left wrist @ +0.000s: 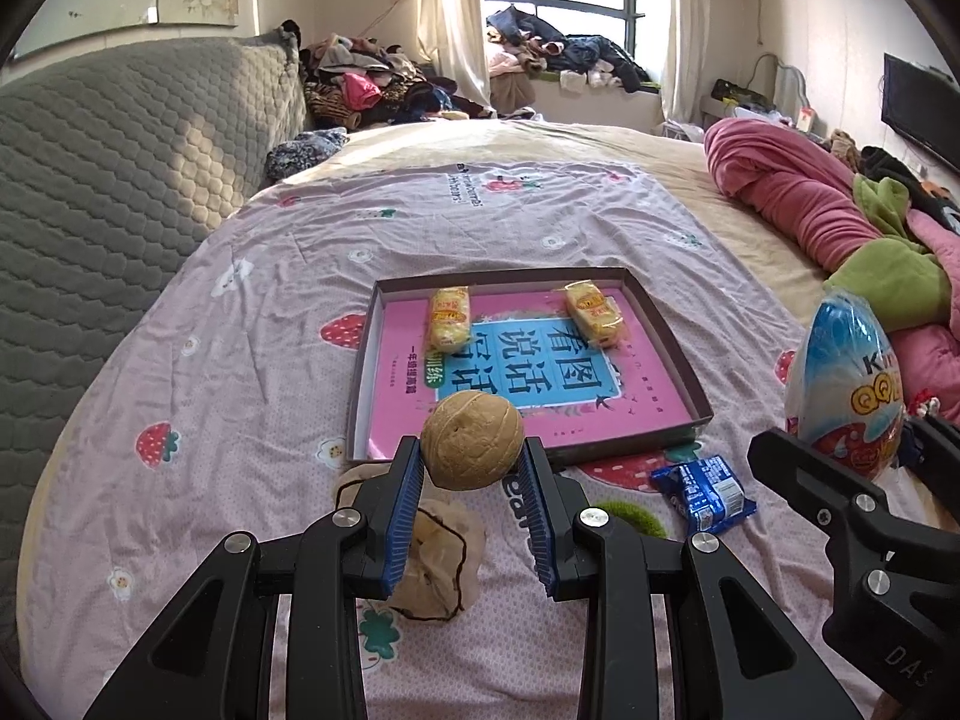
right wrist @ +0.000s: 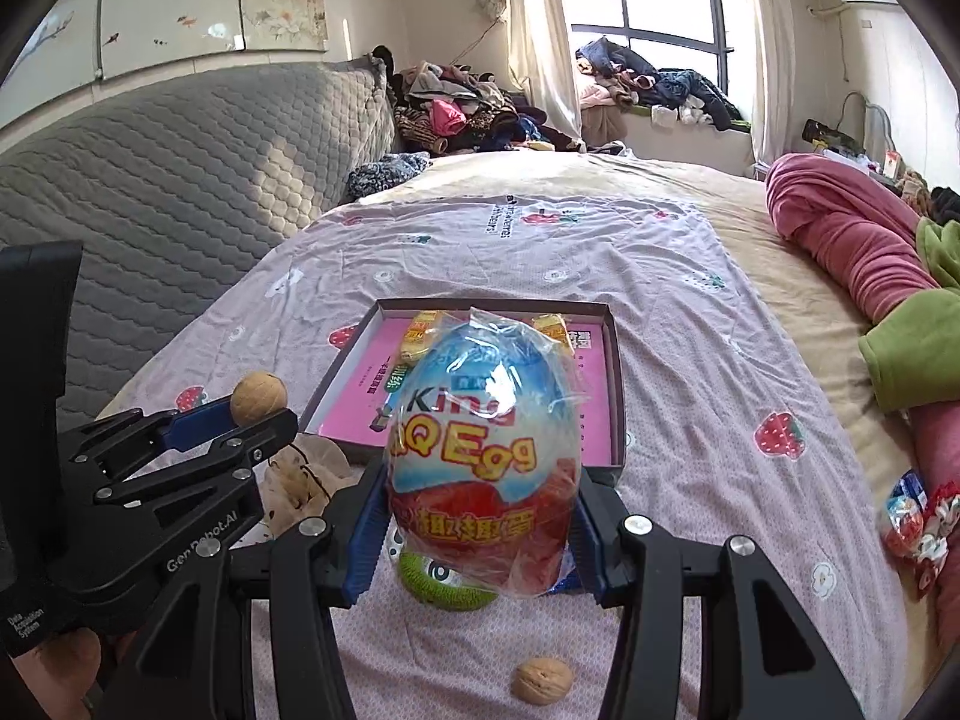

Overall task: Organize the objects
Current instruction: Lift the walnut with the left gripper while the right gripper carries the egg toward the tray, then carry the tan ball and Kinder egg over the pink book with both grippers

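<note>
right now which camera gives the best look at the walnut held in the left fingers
The left wrist view: the walnut sits centred and large between the left gripper pads, its shell seam clear. The right wrist view shows the same walnut only small at the left edge, seen from the side, partly covered by a finger.

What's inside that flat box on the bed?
The flat box holds a pink book lying flat, with two yellow snack packs on top of it. Whatever lies under the book is covered.
</note>
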`<state>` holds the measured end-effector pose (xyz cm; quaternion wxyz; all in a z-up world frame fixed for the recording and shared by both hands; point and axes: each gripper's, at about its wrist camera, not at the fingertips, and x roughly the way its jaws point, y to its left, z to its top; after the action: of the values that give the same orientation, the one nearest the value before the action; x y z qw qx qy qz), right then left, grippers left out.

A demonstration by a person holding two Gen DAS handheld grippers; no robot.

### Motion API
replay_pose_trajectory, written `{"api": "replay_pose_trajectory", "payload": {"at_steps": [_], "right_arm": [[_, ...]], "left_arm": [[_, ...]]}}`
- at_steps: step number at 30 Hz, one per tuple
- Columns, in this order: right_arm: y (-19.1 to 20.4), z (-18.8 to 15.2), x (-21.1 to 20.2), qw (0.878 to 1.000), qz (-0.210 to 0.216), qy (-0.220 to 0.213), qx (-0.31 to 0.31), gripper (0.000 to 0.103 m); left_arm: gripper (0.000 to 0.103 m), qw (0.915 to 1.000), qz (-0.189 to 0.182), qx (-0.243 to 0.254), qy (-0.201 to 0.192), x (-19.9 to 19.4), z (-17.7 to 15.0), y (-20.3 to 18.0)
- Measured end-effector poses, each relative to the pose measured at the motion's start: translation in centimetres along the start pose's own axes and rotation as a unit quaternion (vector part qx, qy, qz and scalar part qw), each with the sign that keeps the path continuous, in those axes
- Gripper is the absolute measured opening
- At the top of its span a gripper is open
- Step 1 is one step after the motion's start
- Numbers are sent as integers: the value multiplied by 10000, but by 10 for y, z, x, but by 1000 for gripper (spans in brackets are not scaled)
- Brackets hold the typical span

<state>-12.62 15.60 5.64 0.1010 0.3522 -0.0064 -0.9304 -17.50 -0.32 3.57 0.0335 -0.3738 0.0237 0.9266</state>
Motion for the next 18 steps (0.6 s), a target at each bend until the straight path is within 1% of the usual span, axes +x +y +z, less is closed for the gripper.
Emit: {"api": "replay_pose_trajectory", "payload": {"at_steps": [7, 18], "right_arm": [[-4, 7, 6, 10000, -12, 6, -11, 52], [-3, 21, 18, 9999, -1, -28, -123, 53]], "left_arm": [[34, 10000, 22, 34, 46, 10, 5, -4], [34, 10000, 82, 42, 2, 17, 21, -2]]}}
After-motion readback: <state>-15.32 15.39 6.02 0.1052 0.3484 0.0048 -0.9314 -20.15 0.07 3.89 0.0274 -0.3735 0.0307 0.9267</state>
